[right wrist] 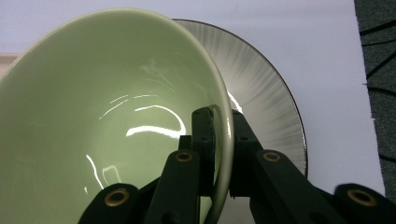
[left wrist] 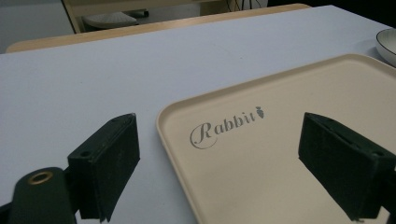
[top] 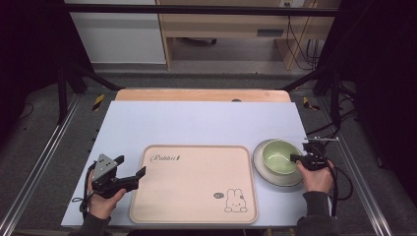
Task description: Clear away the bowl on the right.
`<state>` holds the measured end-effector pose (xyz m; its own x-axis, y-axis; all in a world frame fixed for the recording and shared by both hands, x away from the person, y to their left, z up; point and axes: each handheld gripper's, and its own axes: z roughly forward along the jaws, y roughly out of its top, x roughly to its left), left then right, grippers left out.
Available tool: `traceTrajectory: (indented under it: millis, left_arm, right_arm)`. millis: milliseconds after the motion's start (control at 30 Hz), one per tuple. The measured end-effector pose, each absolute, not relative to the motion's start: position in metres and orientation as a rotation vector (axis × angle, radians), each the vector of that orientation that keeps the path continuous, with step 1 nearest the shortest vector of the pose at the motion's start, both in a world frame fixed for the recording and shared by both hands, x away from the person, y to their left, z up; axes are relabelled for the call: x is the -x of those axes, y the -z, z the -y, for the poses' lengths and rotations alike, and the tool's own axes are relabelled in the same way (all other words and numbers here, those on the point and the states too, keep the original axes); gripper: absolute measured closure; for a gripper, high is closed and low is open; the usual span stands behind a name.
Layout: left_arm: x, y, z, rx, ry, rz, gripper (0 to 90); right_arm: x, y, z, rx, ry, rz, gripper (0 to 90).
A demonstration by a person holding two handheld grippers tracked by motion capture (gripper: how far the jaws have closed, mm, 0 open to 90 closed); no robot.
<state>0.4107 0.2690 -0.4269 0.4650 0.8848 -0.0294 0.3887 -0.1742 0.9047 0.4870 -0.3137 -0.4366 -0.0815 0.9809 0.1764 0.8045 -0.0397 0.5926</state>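
While right tongs (right wrist: 223,154) pinched the green bowl (top: 280,156) rim, left tongs (top: 129,169) hung released.
Tray (top: 162,196) lay directly left of bowl; plate (top: 290,178) underneath.

Lighting's pretty even from overhead, desk (top: 196,123) is bright while the room edges fall off almost black. Shadows are soft and short. Green bowl (right wrist: 107,116) has streaky white glare inside. Both tool cams go soft up close, and the high view is a bit grainy.
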Motion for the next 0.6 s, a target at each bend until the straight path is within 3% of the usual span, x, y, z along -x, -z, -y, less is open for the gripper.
traceTrajectory:
  millis: [600]
  left_arm:
    - [-0.4105,0.4264,-0.2692,-1.762,-0.655,-1.087,12.6]
  right_arm:
    - [-0.4851,0.4323,0.3101,-1.886,-0.84,-1.924,84.0]
